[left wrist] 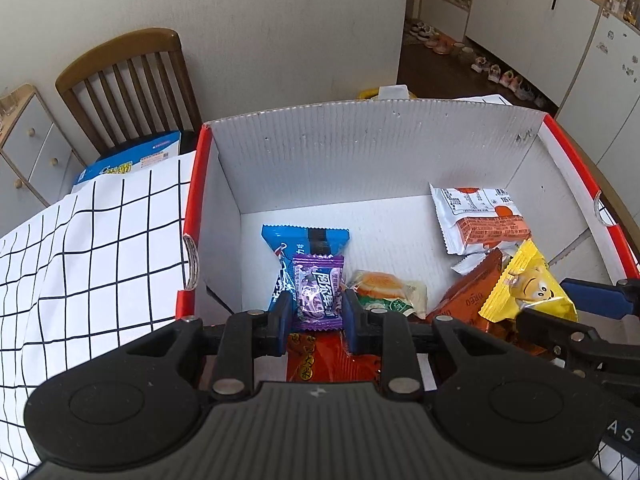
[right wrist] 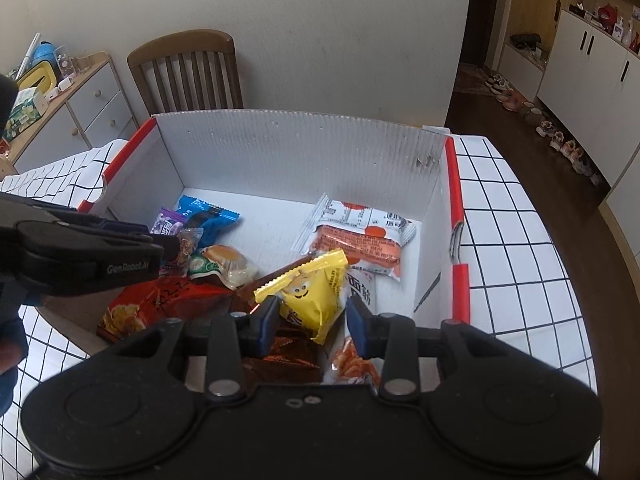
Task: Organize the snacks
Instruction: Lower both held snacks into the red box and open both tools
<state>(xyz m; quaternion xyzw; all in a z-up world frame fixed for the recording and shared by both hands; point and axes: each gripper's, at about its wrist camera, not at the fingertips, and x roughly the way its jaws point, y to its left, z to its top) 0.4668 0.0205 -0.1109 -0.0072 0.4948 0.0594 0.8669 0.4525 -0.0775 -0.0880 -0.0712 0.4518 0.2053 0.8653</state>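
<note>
While both jaws sit low inside the box [left wrist: 304, 160], left gripper [left wrist: 316, 312] is clamped on the purple candy [left wrist: 317, 292]; right gripper [right wrist: 311, 316] grips the yellow packet [right wrist: 316, 292]. Best to let go only just above the snacks beneath, so neither bounces.

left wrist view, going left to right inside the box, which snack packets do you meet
purple packet → bun packet → yellow packet. The blue, orange and white packets overlap these, so their place is unclear.
</note>
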